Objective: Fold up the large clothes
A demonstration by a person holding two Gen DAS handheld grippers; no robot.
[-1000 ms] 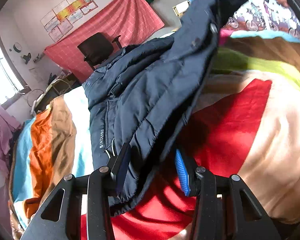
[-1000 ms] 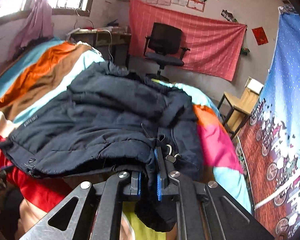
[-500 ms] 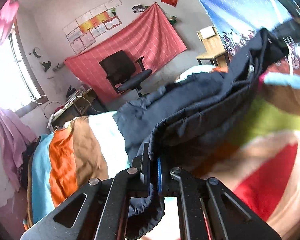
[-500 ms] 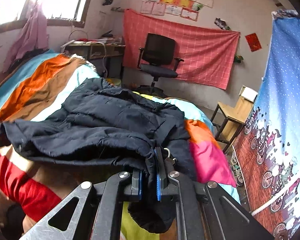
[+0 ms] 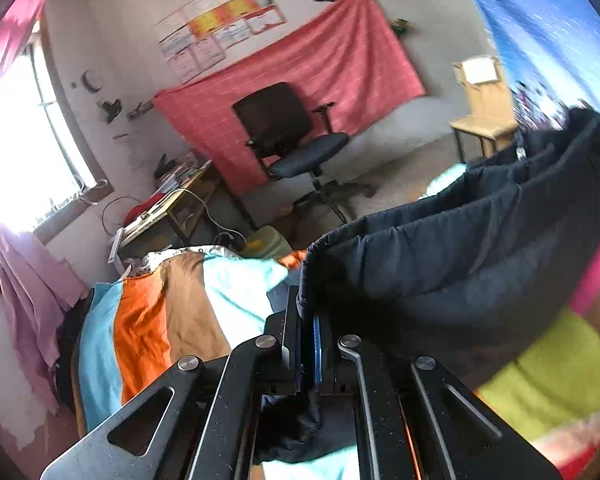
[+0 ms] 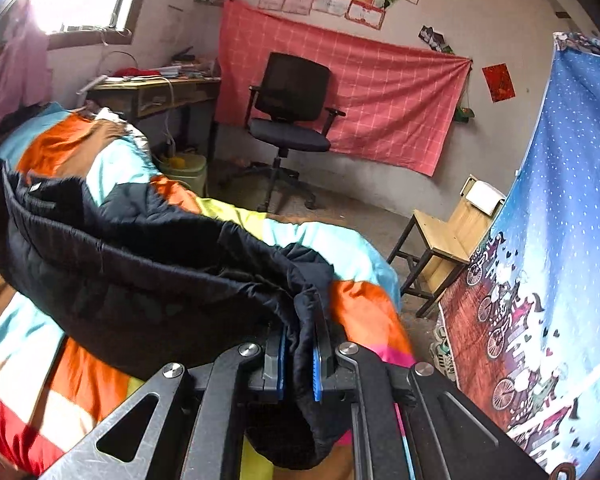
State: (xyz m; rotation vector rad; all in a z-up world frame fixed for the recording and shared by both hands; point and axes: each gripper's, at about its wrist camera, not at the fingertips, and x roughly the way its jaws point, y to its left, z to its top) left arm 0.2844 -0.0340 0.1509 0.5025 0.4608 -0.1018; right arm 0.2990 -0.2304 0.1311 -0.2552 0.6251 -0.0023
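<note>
At the lower centre of the left wrist view, the left hand-held gripper [image 5: 307, 344] is clenched on an edge of the dark navy quilted puffer jacket [image 5: 460, 256], which stretches to the upper right above the striped multicoloured bedspread [image 5: 160, 320]. In the right wrist view the jacket [image 6: 148, 276] hangs from far left to lower centre over the bed, where the right hand-held gripper [image 6: 300, 354] grasps its bunched edge.

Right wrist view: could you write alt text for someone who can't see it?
A handheld two-finger gripper pinches one edge of a dark navy padded jacket, holding it above a bed with a colourfully striped cover. Behind are a black office chair, a red checked cloth on the wall and a small wooden chair.
</note>
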